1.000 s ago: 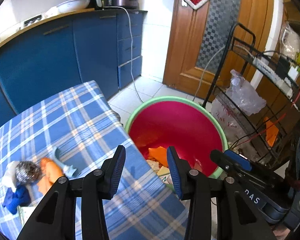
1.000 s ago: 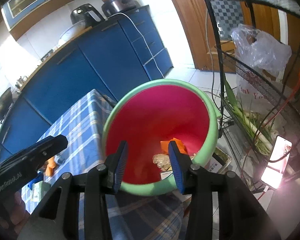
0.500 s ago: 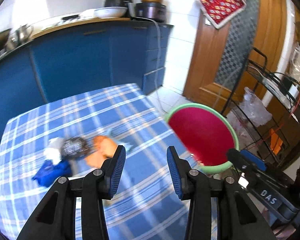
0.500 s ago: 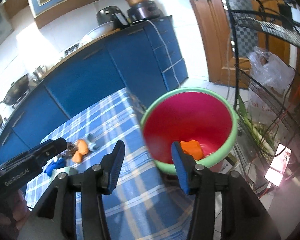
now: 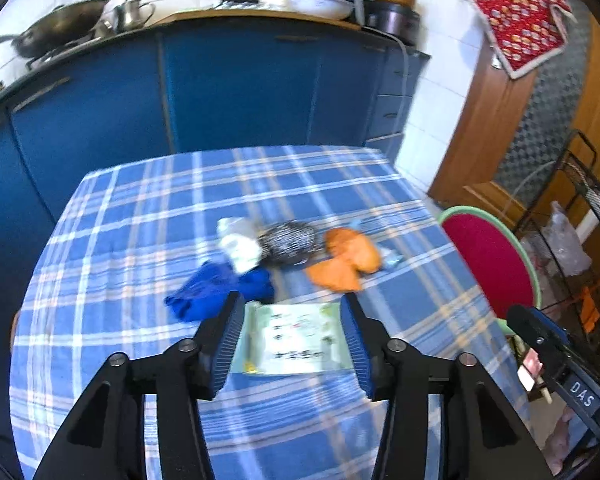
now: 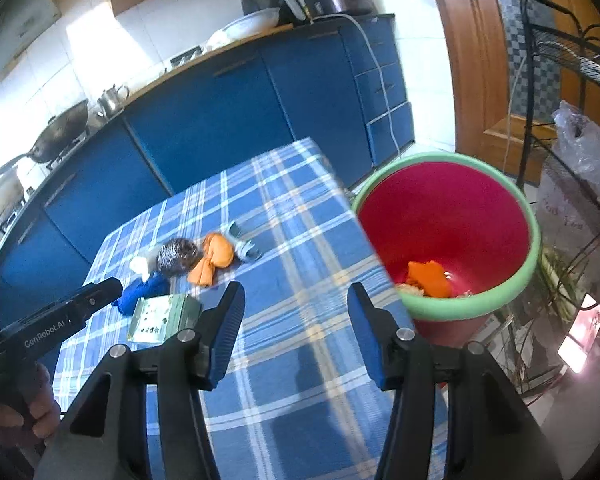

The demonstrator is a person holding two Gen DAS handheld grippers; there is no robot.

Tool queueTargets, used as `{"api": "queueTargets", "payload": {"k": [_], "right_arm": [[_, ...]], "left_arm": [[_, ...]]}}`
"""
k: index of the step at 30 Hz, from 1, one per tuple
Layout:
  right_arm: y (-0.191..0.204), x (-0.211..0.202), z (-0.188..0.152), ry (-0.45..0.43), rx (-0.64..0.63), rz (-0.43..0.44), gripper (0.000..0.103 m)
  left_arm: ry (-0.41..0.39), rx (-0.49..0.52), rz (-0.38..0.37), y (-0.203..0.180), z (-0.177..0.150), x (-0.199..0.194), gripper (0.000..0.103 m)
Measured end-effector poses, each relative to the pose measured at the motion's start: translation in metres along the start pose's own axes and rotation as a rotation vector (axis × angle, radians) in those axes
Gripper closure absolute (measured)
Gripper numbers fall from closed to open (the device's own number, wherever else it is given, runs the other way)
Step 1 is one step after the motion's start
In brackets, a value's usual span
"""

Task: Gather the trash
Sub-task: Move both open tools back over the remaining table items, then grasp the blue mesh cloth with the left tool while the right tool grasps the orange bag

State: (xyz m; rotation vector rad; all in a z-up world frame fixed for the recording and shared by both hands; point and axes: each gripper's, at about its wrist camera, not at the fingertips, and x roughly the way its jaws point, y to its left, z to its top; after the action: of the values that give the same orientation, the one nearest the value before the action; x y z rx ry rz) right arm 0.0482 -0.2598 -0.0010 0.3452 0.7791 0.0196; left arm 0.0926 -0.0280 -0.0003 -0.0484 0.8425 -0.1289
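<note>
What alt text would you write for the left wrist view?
The left hand-held gripper, jaws opening with nothing gripped, hovers over a flat green packet on a blue checked tablecloth. Beyond lie a blue cloth, steel scourer and orange cloth.

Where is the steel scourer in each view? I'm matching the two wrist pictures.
Left wrist: scourer at centre, above the gripper fingers, between white wad and orange cloth.
Right wrist: scourer left of centre, beside the same orange cloth.
Shared landmark: red bin off the table's edge.
</note>
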Motion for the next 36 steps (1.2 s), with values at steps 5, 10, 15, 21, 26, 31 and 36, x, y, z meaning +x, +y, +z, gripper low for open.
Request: {"api": "queueTargets", "payload": {"k": [5,10,15,21,26,31,36], "right_arm": [[0.007,0.006,-0.004,0.023,-0.014,-0.003,0.048],[0.013,0.016,-0.004,0.046,-0.019,-0.009,0.048],[0.024,0.029,-0.005,0.070,-0.029,-0.008,0.047],[0.040,0.046,-0.003,0.090,-0.053,-0.020,0.047],[0.055,0.062,0.002,0.101,-0.076,-0.047,0.048],[0.067,0.080,0.006,0.115,-0.073,-0.055,0.048],[0.078,0.095,0.011,0.124,-0.067,-0.047,0.048]], "left_arm": [[0.023,-0.044,0.037,0.025,-0.005,0.011,0.049],[0.035,-0.094,0.061,0.049,-0.006,0.018,0.049],[0.051,-0.119,0.040,0.064,-0.005,0.030,0.048],[0.100,-0.135,-0.004,0.075,-0.001,0.055,0.047],[0.112,-0.164,-0.049,0.085,0.006,0.071,0.047],[0.118,-0.145,-0.074,0.086,0.008,0.079,0.047],[0.122,-0.159,-0.117,0.092,0.008,0.086,0.048]]}}
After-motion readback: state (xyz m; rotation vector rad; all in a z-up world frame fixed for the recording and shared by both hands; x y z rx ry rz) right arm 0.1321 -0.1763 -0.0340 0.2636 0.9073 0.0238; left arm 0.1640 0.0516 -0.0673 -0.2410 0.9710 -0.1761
